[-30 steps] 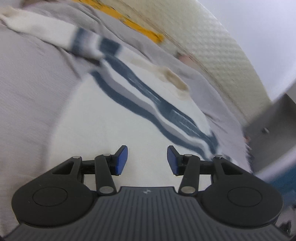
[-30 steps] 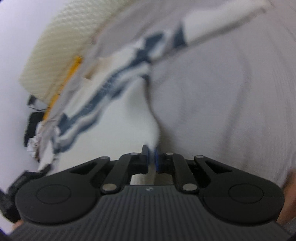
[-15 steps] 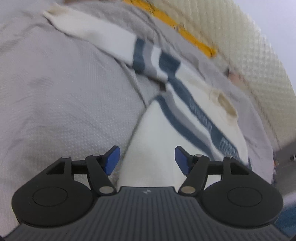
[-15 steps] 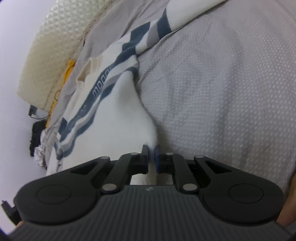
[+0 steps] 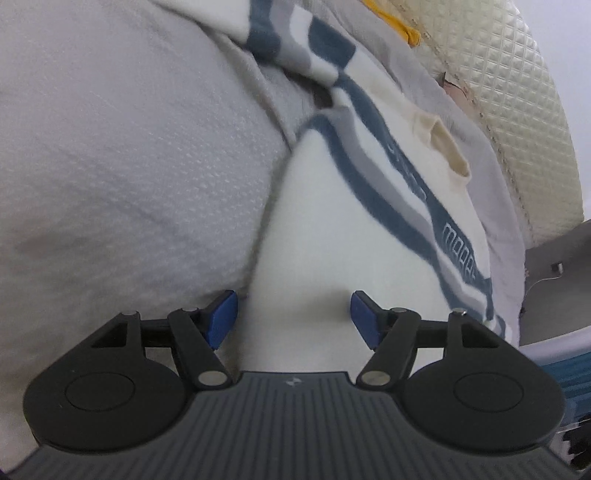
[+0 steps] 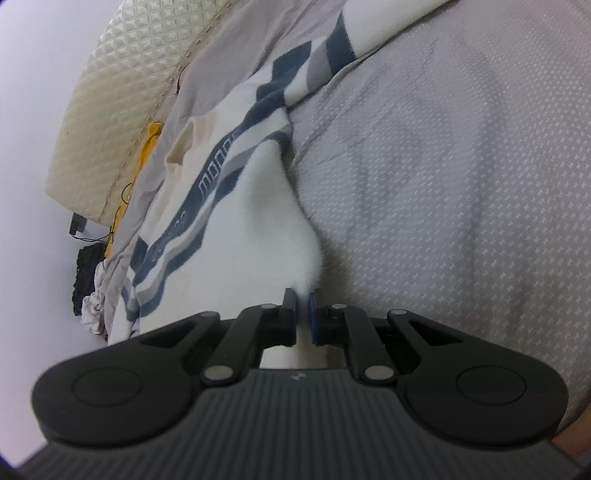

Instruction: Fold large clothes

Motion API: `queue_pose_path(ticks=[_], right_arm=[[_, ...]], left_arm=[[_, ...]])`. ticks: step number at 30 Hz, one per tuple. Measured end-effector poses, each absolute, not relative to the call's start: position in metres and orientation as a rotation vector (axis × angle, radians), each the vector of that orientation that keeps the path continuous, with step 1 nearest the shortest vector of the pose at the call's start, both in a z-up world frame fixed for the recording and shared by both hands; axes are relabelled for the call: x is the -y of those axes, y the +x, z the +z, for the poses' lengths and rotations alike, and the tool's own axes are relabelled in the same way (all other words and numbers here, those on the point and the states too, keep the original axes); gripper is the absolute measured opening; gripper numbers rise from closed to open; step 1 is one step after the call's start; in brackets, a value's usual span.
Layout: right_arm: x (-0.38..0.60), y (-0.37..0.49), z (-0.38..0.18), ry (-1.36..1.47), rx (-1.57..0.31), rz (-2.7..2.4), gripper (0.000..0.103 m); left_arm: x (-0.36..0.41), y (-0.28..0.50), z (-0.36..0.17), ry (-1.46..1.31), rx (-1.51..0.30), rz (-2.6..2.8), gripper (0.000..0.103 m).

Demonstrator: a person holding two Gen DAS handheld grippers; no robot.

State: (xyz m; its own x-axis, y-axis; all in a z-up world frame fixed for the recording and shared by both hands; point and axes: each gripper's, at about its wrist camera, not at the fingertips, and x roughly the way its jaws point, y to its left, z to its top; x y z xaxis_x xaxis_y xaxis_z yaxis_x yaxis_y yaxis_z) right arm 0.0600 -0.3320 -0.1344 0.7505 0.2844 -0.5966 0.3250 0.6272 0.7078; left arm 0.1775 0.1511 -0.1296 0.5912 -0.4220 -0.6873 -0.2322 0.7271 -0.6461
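Along the near edge of the bed (image 6: 461, 166), on its grey textured cover, I've got the white sweater (image 5: 332, 258) spread flat with its navy and grey chest stripes running toward the quilted headboard (image 5: 517, 92). My right gripper (image 6: 303, 317) is clamped tight on the sweater's hem corner, white fleece pinched between the pads, so that side is pinned while I set up the fold. My left gripper (image 5: 291, 317) has just been opening and now sits with its jaws wide apart, straddling the hem near the other side edge; cloth lies between the pads but neither one presses on it. I judge that's a grab about to happen, giving me 2 held corners to lift the hem toward the collar. 1 sleeve (image 6: 373, 26) trails away across the cover and will need tucking in.
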Motion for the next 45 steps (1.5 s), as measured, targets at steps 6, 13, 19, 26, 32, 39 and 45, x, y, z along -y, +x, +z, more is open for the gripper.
queue_pose_path(ticks=[6,13,19,26,32,39,45], right_arm=[[0.332,0.061,-0.136,0.917,-0.746,-0.035,0.01],[0.335,0.06,-0.138,0.938,-0.738,-0.04,0.01],[0.338,0.058,-0.137,0.96,-0.723,-0.035,0.01],[0.34,0.056,-0.131,0.962,-0.686,-0.009,0.009],[0.338,0.05,-0.121,0.928,-0.652,0.013,0.008],[0.335,0.048,-0.12,0.867,-0.677,-0.022,0.008],[0.333,0.056,-0.136,0.821,-0.774,-0.079,0.008]], left_arm=[[-0.127,0.199,-0.133,-0.699,-0.939,-0.306,0.077],[-0.118,0.17,-0.121,-0.774,-0.984,-0.447,0.077],[-0.083,0.153,-0.112,-0.614,-1.196,-0.435,0.076],[-0.072,0.125,-0.089,-0.504,-1.259,-0.349,0.02],[-0.095,0.097,-0.051,-0.518,-1.181,-0.279,0.008],[-0.125,0.082,-0.058,-0.507,-1.221,-0.09,0.007],[-0.116,0.089,-0.071,-0.425,-1.275,0.016,0.008]])
